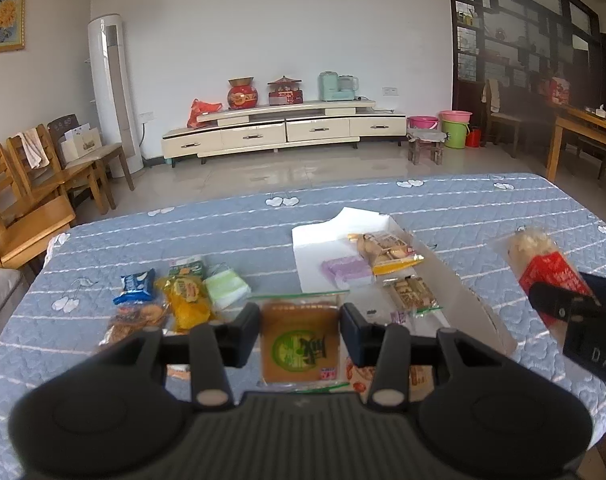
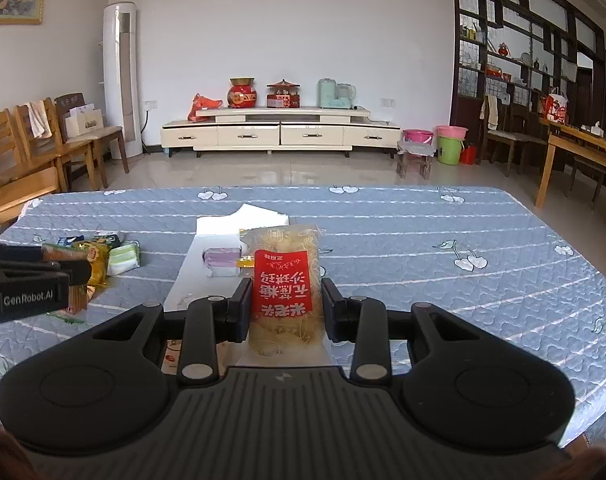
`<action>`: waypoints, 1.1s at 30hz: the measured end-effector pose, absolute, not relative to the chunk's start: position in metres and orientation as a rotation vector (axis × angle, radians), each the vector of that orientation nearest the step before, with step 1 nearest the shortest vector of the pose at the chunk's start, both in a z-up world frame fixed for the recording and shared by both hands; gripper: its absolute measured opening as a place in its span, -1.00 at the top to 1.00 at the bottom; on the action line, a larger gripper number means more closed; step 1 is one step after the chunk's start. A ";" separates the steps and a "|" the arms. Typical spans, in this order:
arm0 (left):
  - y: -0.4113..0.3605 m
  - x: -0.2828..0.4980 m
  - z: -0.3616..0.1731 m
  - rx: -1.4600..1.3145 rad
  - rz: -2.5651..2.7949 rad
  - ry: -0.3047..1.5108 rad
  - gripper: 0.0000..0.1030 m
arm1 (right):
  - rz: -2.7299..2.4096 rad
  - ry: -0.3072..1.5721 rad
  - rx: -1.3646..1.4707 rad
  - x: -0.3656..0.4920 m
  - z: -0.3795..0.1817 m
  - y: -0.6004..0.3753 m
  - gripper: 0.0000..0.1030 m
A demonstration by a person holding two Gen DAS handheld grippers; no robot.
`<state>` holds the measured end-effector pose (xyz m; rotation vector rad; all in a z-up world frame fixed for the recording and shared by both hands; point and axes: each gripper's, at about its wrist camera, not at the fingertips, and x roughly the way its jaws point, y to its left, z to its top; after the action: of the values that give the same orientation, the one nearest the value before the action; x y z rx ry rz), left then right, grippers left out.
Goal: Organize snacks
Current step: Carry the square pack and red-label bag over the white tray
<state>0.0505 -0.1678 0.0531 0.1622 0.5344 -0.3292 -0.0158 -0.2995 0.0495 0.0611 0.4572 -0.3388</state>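
My left gripper [image 1: 299,330] is shut on a brown square snack packet [image 1: 299,340] with a green round label, held above the blue quilted table [image 1: 483,208]. My right gripper [image 2: 286,308] is shut on a clear bag with a red label [image 2: 285,280], lifted over the white box [image 2: 191,276]. That bag [image 1: 543,268] and the right gripper's black body show at the right of the left wrist view. The white box [image 1: 319,248] holds a purple packet [image 1: 348,273] and biscuit packs [image 1: 387,250]. A loose pile lies left of it: a blue packet [image 1: 137,286], a yellow packet [image 1: 187,300], a green packet [image 1: 227,288].
The left gripper's body [image 2: 23,284] crosses the left edge of the right wrist view. Wooden chairs [image 1: 31,184] stand left of the table, a wooden table [image 1: 583,136] at the right. A cream TV cabinet [image 1: 283,128] and buckets [image 1: 455,128] are by the far wall.
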 end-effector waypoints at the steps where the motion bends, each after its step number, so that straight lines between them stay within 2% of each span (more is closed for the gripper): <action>1: -0.170 0.053 0.053 0.164 -0.329 0.535 0.16 | -0.339 0.459 0.062 -0.013 0.049 -0.300 0.17; 33: -0.217 0.111 0.041 0.177 -0.350 0.570 0.16 | -0.321 0.496 0.054 0.016 0.037 -0.323 0.17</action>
<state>0.1115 -0.2172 0.0411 0.1770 0.5698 -0.3498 0.0165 -0.3226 0.0374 0.0543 0.4958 -0.3211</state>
